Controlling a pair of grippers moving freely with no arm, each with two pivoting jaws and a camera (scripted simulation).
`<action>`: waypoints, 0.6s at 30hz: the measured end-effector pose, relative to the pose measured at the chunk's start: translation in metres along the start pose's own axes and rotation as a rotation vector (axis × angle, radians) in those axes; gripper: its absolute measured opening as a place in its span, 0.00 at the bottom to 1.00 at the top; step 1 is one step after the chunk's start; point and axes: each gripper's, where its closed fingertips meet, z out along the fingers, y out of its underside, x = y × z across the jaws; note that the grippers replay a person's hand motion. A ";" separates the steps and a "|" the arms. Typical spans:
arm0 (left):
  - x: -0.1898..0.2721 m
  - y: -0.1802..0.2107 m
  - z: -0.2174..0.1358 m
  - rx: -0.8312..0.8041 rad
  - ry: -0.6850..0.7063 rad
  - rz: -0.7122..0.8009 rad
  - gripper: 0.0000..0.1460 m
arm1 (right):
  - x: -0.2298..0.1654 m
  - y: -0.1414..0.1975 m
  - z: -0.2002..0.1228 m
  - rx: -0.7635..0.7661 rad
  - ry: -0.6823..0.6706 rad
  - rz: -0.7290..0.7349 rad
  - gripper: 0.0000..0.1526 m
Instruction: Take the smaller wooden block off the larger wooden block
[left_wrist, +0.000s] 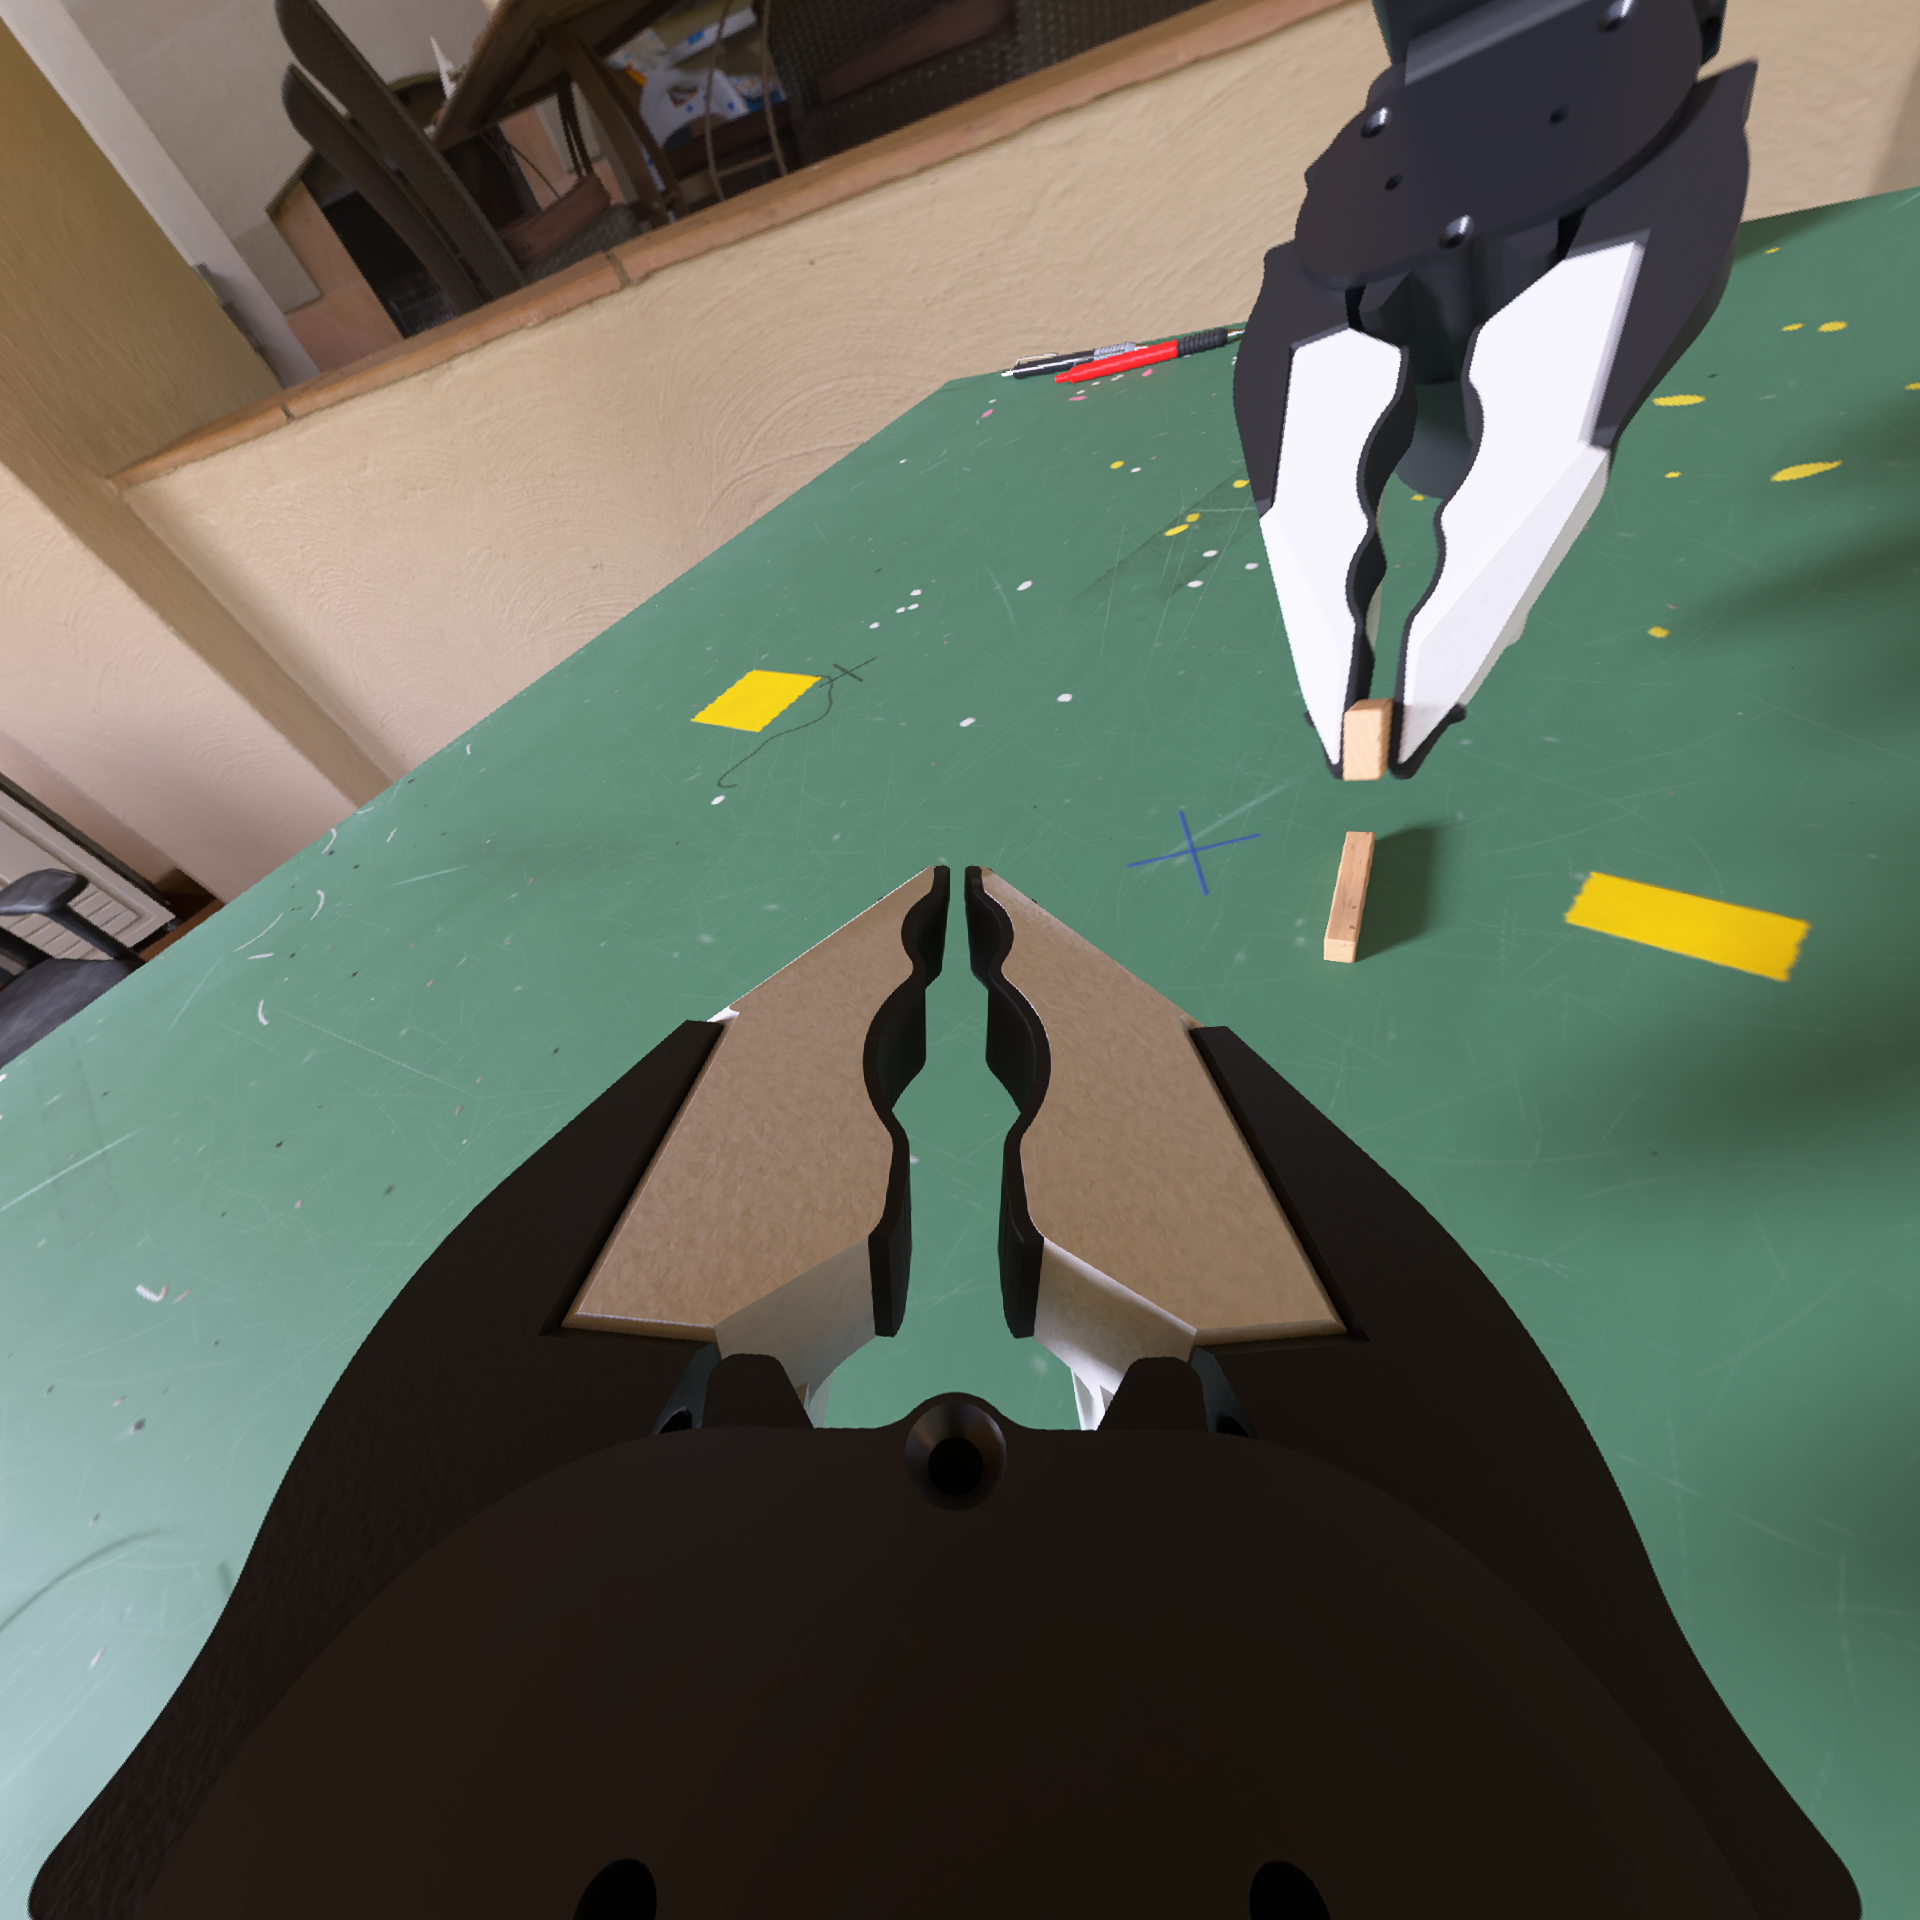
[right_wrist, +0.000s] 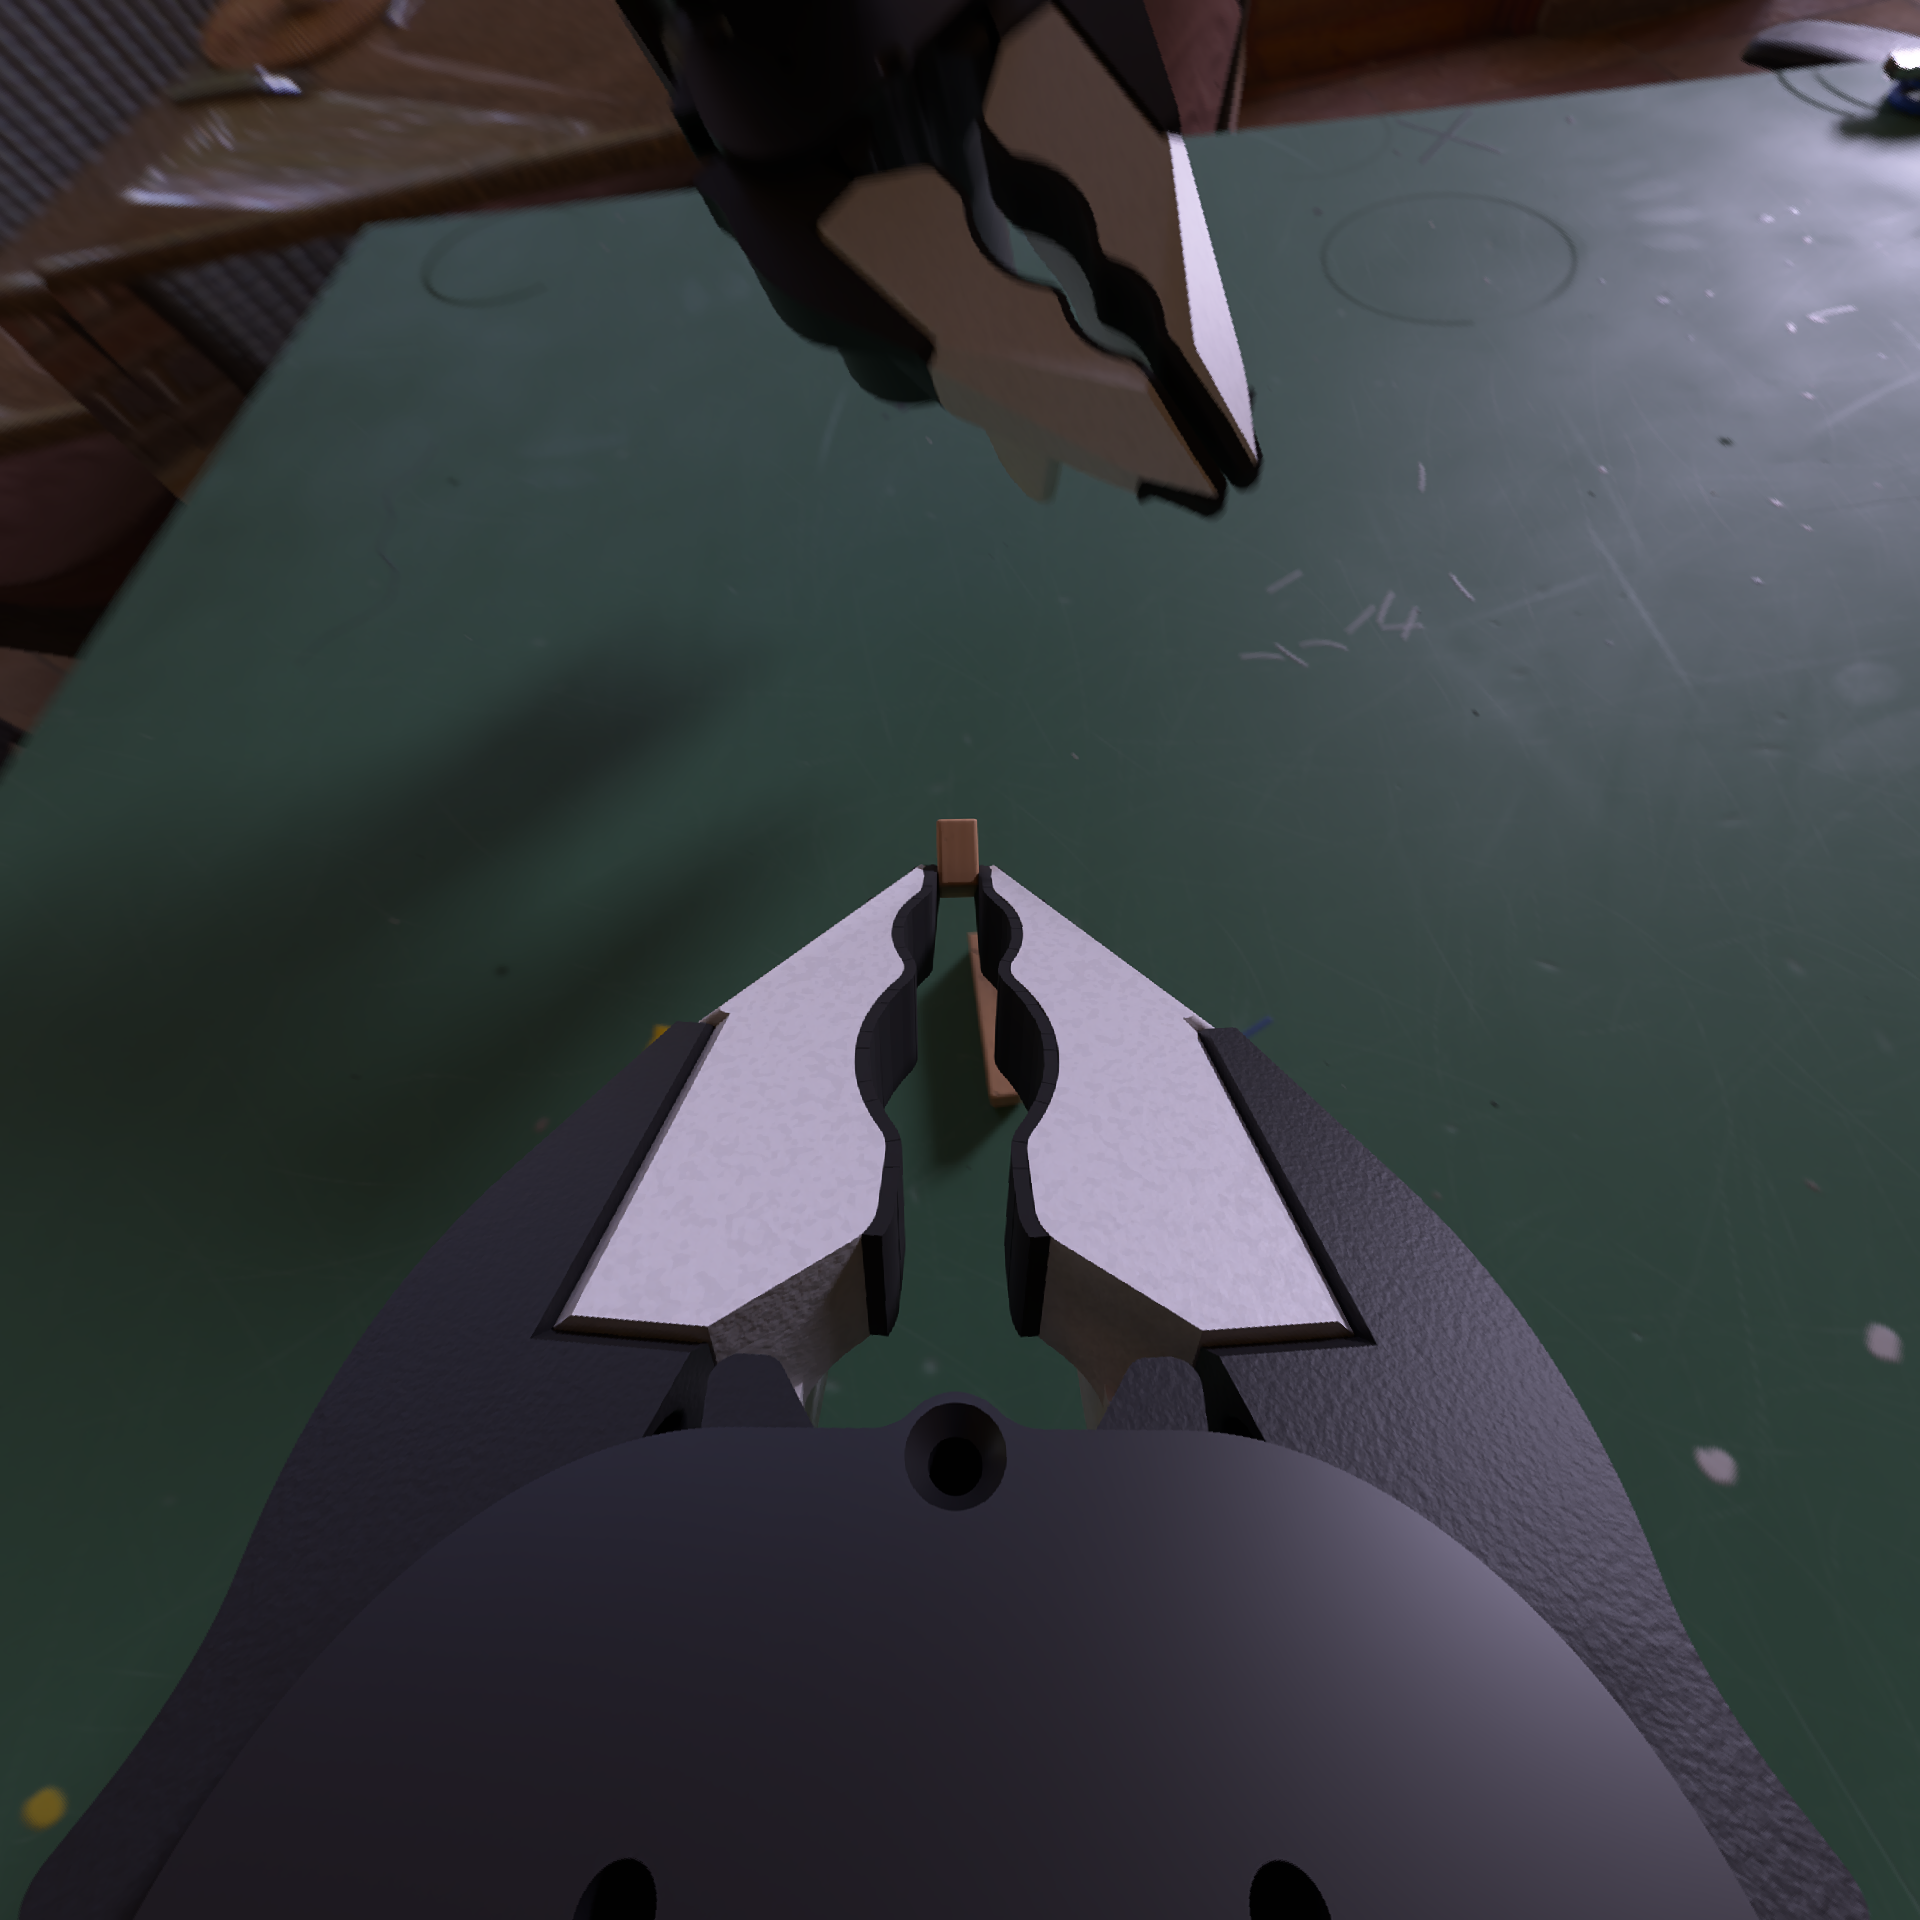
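The smaller wooden block (left_wrist: 1366, 740) is pinched between the tips of my right gripper (left_wrist: 1369, 764), which has white fingers and holds it a little above the table. The block also shows at the right gripper's tips (right_wrist: 957, 873) in the right wrist view (right_wrist: 957, 850). The larger wooden block (left_wrist: 1350, 896), a long thin bar, lies on the green table (left_wrist: 727, 1091) just below the lifted block, apart from it; it shows partly between the fingers in the right wrist view (right_wrist: 987, 1023). My left gripper (left_wrist: 957, 878), with tan fingers, is shut and empty, left of the blocks; it also hangs in the right wrist view (right_wrist: 1231, 483).
Yellow tape patches (left_wrist: 1688, 925) (left_wrist: 756, 698) lie right and left of the blocks. A blue cross (left_wrist: 1195, 850) is drawn beside the larger block. Pens (left_wrist: 1117, 358) lie at the table's far edge by a beige wall (left_wrist: 623, 436).
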 end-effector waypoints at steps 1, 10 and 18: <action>-0.001 0.000 -0.001 -0.004 -0.003 0.000 0.02 | 0.004 0.004 0.001 -0.014 0.017 -0.008 0.04; 0.012 -0.002 -0.003 -0.003 0.058 0.005 0.08 | 0.017 0.023 0.015 -0.186 0.188 -0.188 0.04; 0.028 0.017 0.000 -0.136 0.188 -0.059 0.30 | 0.020 0.032 0.024 -0.267 0.242 -0.287 0.04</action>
